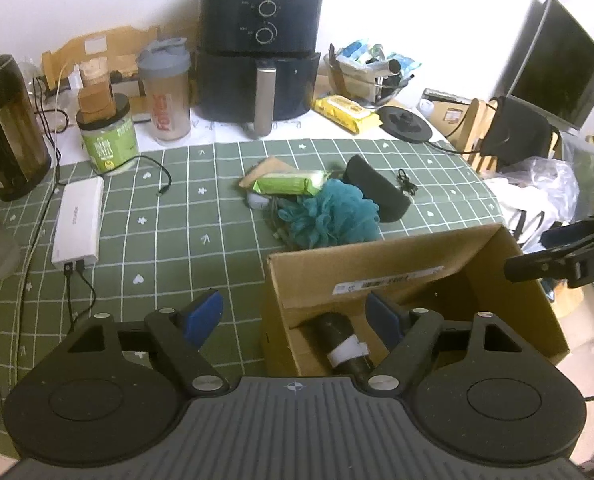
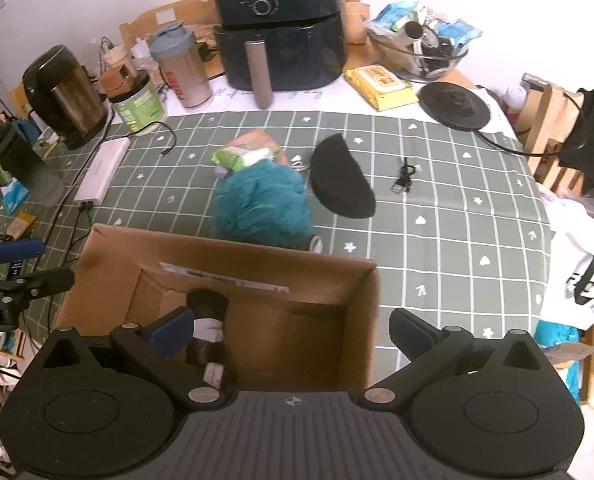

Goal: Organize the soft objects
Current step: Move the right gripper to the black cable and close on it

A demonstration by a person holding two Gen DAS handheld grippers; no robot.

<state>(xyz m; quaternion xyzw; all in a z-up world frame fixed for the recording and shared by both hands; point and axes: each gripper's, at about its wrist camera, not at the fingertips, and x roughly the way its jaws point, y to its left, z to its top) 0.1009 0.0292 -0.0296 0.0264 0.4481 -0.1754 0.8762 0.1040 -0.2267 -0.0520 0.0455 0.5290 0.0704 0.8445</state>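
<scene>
An open cardboard box (image 1: 377, 252) (image 2: 225, 248) stands at the near edge of the green checked tablecloth (image 1: 169, 216). A dark rolled cloth with a white band (image 1: 343, 342) (image 2: 207, 320) lies inside it. Behind the box lie a teal bath pouf (image 1: 329, 216) (image 2: 263, 200), a black folded soft pad (image 1: 377, 188) (image 2: 341, 178), a green wipes pack (image 1: 289, 182) (image 2: 243, 156) and a tan piece beneath it. My left gripper (image 1: 297, 316) is open over the box's left wall. My right gripper (image 2: 291, 330) is open over the box's right side. Both are empty.
A black air fryer (image 1: 259, 52), a shaker bottle (image 1: 165, 92), a green jar (image 1: 107, 140), a kettle (image 1: 5, 128) and a yellow pack (image 1: 347, 114) line the back. A white power bank (image 1: 79, 222) with cables lies left. A small black cable (image 2: 405, 178) lies right of the pad.
</scene>
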